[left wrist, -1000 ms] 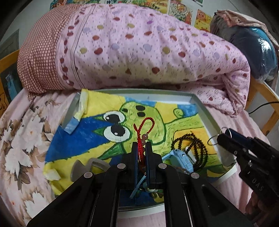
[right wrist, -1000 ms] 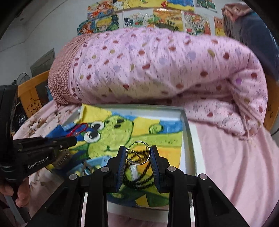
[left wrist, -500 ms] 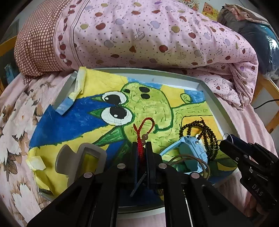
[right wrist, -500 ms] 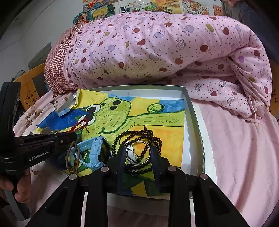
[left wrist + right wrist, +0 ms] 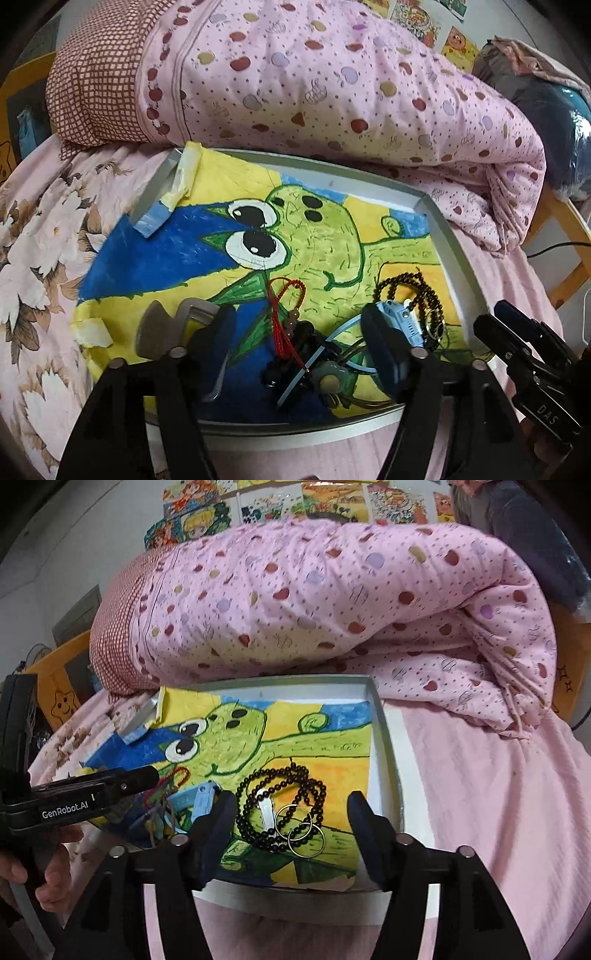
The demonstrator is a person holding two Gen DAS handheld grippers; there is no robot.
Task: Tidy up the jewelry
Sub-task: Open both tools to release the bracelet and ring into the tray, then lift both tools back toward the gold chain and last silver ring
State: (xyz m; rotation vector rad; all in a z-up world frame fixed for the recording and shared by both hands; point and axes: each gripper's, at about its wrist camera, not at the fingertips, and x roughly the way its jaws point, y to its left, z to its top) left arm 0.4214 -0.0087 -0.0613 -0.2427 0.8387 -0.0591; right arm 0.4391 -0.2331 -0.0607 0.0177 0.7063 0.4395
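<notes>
Left wrist view: left claw (image 5: 299,328) jaws opening, pads wide apart, gripping nothing. Red cord charm (image 5: 286,314) lies loose in the tray (image 5: 458,258) between the pads, touching neither, on the frog drawing (image 5: 314,236) that lines the tray. Near edge of tray holds a tangle of small pieces, too cluttered to sort out. Grey hair clip (image 5: 162,328) just left of the left pad. Blue watch (image 5: 402,319) and dark bead necklace (image 5: 410,291) by the right pad. Right claw (image 5: 495,321) pokes in at far right, by the tray rim. Tray sits on the bed, pink spotted quilt (image 5: 332,81) rolled up behind it.

Right wrist view: right claw (image 5: 291,812) jaws opening, nothing pressed between the pads. Two metal rings (image 5: 299,829) lie on the drawing between the pads, overlapping the bead necklace (image 5: 280,786). Small white piece (image 5: 266,808) inside the bead loops, can't tell what. Left claw (image 5: 147,775) comes in from the left, a hand (image 5: 48,871) on its grip. Blue watch (image 5: 201,797) beside it.
</notes>
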